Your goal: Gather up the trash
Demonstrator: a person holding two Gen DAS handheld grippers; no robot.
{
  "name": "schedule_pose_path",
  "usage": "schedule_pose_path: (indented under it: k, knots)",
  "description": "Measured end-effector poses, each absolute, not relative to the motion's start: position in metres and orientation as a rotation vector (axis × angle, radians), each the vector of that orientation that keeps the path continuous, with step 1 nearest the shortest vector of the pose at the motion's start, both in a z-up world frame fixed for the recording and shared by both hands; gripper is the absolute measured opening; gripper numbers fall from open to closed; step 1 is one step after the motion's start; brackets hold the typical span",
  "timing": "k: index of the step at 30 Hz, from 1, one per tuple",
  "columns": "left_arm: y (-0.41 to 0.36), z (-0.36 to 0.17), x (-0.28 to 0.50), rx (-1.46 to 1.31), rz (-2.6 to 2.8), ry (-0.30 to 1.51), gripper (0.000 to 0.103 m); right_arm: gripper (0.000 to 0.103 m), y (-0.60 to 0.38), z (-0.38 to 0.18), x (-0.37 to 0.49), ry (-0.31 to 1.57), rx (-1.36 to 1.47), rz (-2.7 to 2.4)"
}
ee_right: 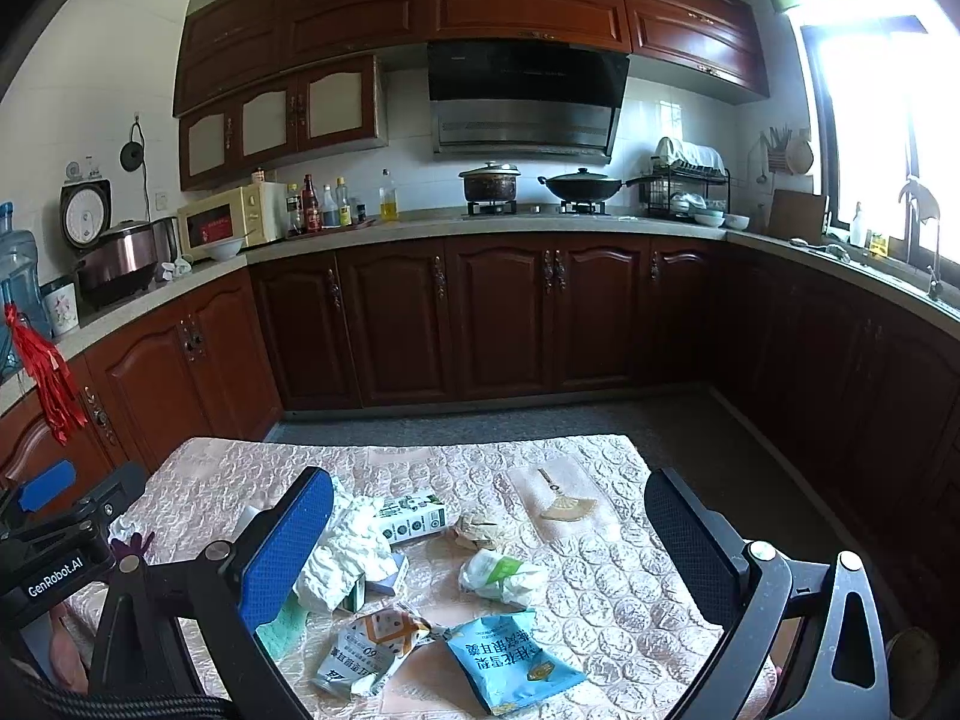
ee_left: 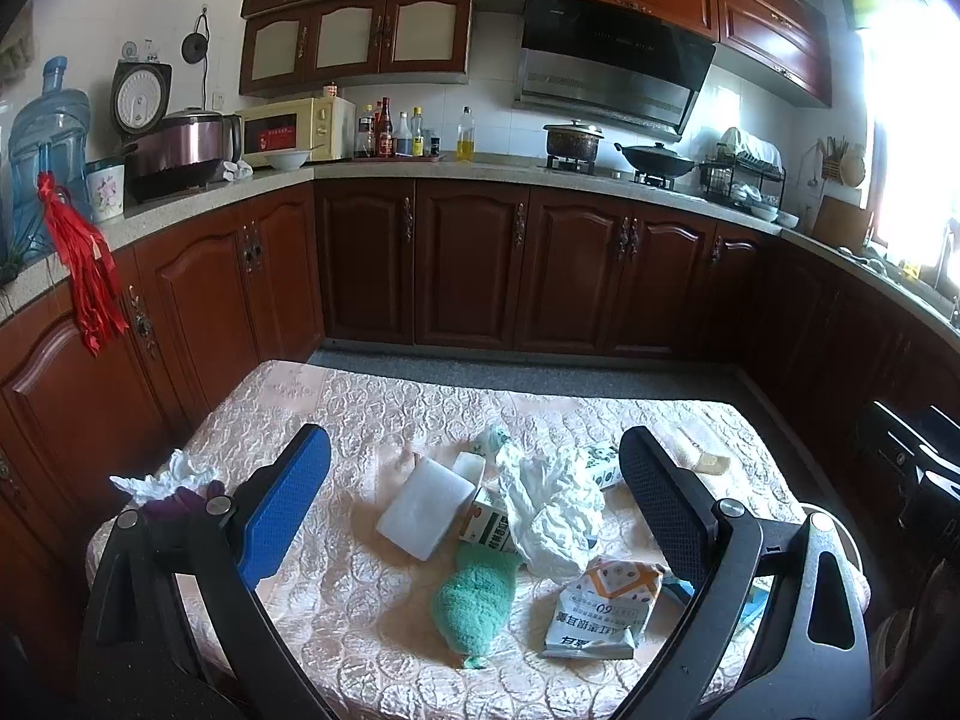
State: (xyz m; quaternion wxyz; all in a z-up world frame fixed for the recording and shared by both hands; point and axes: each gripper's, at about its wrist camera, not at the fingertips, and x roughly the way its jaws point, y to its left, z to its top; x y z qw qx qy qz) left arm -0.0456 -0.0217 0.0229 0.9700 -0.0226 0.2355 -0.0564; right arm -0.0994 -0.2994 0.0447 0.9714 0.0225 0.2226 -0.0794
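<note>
Trash lies on a table with a pink quilted cloth [ee_left: 360, 408] [ee_right: 600, 588]. In the left wrist view I see a white block [ee_left: 425, 507], a crumpled white paper [ee_left: 552, 516], a green knitted cloth [ee_left: 477, 600], a milk carton [ee_left: 489, 525] and an orange-white snack bag [ee_left: 603, 609]. My left gripper [ee_left: 480, 474] is open above them, empty. In the right wrist view a blue snack bag [ee_right: 510, 657], the orange-white bag [ee_right: 372, 651], a green-white wrapper [ee_right: 501, 576], a carton [ee_right: 414, 517] and crumpled paper [ee_right: 348, 558] lie below my open, empty right gripper [ee_right: 489, 510].
A small fan-shaped charm [ee_right: 564, 507] lies at the table's far right. A purple item and a tissue [ee_left: 174, 480] sit at the left edge. Dark wood kitchen cabinets [ee_left: 468, 264] and counters surround the table, with grey floor between. The left gripper's body [ee_right: 54, 546] shows at left.
</note>
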Motion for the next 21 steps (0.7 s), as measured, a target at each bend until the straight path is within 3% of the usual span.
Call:
schedule_pose_path:
  k: [21]
  knots:
    - [-0.0212, 0.0223, -0.0435, -0.038, -0.107, 0.477, 0.097, 0.103, -0.3031, 0.0391, -0.0967, 0.457, 0.044, -0.164]
